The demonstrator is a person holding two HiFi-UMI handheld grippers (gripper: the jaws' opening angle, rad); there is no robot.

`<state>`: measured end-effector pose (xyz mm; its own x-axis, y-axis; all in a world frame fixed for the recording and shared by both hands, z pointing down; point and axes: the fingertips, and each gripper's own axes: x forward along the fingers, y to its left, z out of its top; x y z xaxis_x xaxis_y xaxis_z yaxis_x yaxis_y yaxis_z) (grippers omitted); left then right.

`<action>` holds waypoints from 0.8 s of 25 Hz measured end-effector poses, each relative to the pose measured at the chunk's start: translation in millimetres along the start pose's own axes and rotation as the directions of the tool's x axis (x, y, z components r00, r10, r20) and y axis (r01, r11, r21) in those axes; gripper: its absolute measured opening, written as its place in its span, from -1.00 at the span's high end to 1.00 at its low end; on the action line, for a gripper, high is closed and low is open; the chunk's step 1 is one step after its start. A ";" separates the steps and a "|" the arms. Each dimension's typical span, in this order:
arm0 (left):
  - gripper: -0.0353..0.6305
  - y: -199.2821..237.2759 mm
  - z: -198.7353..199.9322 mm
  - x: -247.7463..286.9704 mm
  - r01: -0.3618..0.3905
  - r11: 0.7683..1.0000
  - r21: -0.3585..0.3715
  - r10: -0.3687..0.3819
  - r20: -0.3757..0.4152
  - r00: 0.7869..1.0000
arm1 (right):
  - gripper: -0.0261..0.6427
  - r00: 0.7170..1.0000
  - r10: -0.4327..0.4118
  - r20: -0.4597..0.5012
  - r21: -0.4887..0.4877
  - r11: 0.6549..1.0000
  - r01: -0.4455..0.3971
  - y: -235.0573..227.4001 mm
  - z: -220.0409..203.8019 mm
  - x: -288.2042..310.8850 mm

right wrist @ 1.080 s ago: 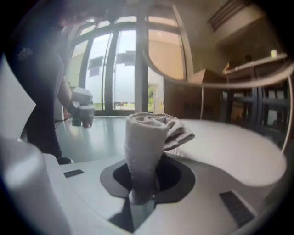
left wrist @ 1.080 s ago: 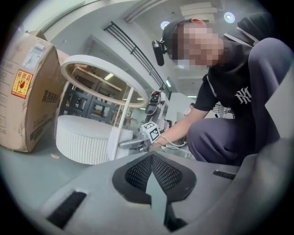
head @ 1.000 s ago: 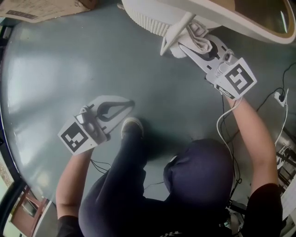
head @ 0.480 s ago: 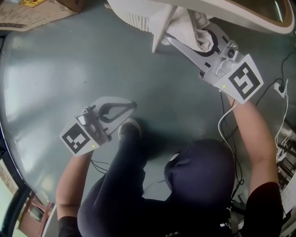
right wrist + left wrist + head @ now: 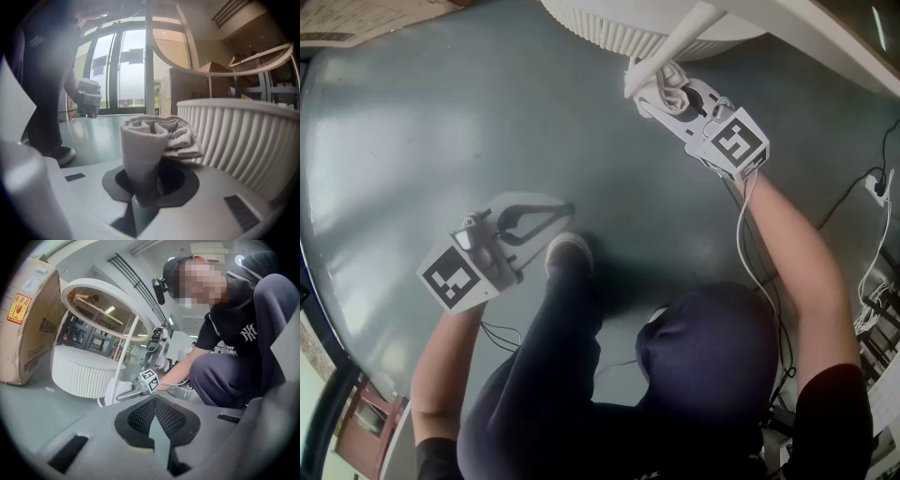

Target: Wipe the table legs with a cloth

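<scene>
My right gripper [image 5: 659, 97] is shut on a bunched white cloth [image 5: 667, 86] and holds it against the lower end of a thin white table leg [image 5: 678, 43], close to the floor. In the right gripper view the cloth [image 5: 157, 136] bulges out of the jaws in front of the upright leg [image 5: 149, 56]. My left gripper [image 5: 561, 212] hangs low over the floor at the left, shut with nothing in it. In the left gripper view the leg [image 5: 125, 351] and the right gripper's marker cube [image 5: 150, 380] show beyond its closed pads [image 5: 156, 416].
A white ribbed round base [image 5: 628, 33] sits on the grey floor [image 5: 422, 150] under the white tabletop [image 5: 825, 47]. The person's shoe [image 5: 567, 253] stands beside my left gripper. Cardboard [image 5: 356, 17] lies at the top left, and cables [image 5: 872, 192] trail at the right.
My right gripper has slid down the leg with the cloth, from high near the tabletop to close to the floor. The left gripper has stayed where it was.
</scene>
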<state>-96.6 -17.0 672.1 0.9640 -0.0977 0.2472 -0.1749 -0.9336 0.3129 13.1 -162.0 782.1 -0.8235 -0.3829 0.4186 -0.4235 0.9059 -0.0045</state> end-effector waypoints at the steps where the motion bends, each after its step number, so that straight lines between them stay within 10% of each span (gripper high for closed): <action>1: 0.88 -0.6 -0.2 -1.1 -0.004 1.000 -0.002 0.004 -0.001 1.000 | 0.71 1.000 0.005 -0.031 0.009 1.000 -0.005 0.1 -12.1 5.1; 10: 0.88 -20.4 28.2 9.7 -0.003 0.998 0.061 0.000 0.047 0.999 | 0.70 0.976 0.060 -0.211 0.021 0.998 -0.057 -0.8 -23.5 3.6; 14: 0.88 -24.2 45.2 12.7 -0.008 0.997 0.075 0.003 0.064 0.998 | 0.70 0.999 0.026 0.020 -0.092 0.996 -0.024 2.0 82.7 -45.1; 20: 0.88 -22.7 59.1 15.5 -0.004 0.994 0.106 -0.003 0.068 0.998 | 0.70 0.943 -0.037 0.331 -0.241 0.963 0.123 4.0 240.0 -115.7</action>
<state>-65.8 -17.7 614.6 0.9759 -0.1180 0.1836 -0.1567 -0.9644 0.2132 16.1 -157.5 515.7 -0.8858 -0.4545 0.0938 -0.4177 0.8688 0.2658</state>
